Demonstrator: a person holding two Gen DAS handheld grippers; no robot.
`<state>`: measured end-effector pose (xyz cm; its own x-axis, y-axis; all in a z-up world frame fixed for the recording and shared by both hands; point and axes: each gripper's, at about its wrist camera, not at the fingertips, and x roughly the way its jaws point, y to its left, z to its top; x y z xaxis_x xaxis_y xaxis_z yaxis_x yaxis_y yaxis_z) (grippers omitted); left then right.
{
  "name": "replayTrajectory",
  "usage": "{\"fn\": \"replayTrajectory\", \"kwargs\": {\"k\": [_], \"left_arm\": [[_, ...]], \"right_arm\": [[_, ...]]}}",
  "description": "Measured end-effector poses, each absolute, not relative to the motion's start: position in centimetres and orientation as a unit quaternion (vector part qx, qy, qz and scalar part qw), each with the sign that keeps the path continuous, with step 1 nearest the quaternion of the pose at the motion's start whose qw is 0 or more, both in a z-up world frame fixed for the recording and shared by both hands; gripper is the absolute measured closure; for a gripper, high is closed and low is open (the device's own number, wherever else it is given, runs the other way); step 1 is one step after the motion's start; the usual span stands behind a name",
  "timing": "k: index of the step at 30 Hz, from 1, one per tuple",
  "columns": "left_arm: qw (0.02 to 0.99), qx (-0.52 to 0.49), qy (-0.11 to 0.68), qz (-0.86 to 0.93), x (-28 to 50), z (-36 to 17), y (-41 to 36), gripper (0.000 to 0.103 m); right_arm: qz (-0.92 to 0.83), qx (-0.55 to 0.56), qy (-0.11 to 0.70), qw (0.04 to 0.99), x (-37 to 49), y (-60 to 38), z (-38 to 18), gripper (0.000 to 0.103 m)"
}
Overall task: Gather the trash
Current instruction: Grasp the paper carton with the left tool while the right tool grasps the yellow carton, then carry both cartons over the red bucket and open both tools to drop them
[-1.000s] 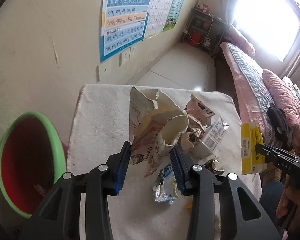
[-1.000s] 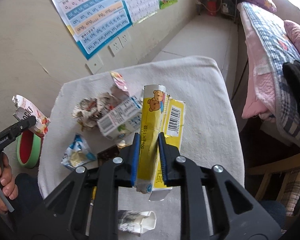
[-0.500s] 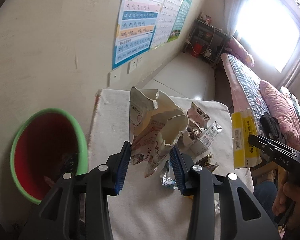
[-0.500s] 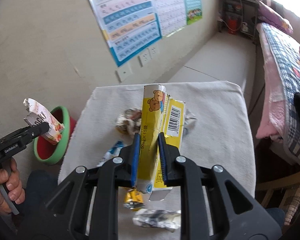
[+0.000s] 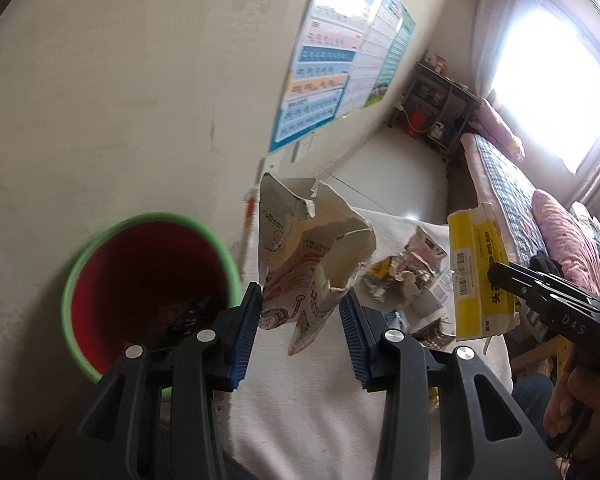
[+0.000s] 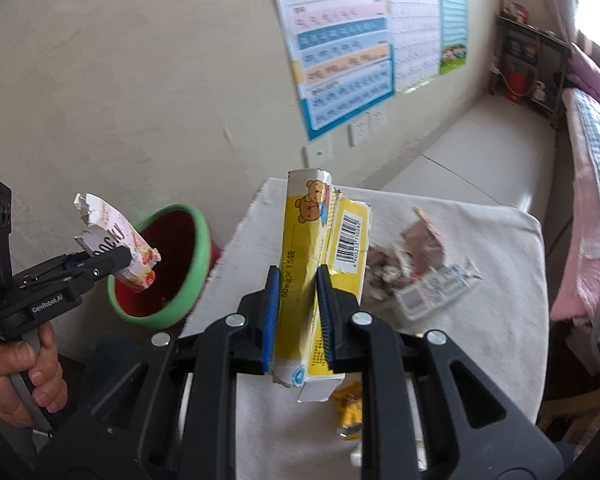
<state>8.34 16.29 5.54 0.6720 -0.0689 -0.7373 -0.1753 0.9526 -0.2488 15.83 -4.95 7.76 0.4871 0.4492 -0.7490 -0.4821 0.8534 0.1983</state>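
Beside the counter, one green-rimmed bin stands at its left edge. Nearer it, the left gripper is clamped on a torn snack box, roughly upright; the right gripper pinches one yellow carton. Perhaps five scraps remain.

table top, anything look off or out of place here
Yes: torn, crumpled wrappers lie strewn on the cloth-covered table instead of in the bin. A small yellow wrapper sits near its front edge.
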Motion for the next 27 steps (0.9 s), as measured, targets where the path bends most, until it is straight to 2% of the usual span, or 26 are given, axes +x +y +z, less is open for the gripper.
{"fn": "replayTrajectory", "kwargs": {"k": [15,27], "left_arm": [[0.899,-0.190,0.385,0.087,5.4,5.9,25.4,0.065],[0.887,-0.220,0.391,0.111,4.5,3.7,30.6,0.065]], "right_arm": [[0.356,-0.047,0.420,0.833,15.8,6.8,8.8,0.084],[0.410,-0.066,0.428,0.803,15.9,14.9,7.0,0.084]]}}
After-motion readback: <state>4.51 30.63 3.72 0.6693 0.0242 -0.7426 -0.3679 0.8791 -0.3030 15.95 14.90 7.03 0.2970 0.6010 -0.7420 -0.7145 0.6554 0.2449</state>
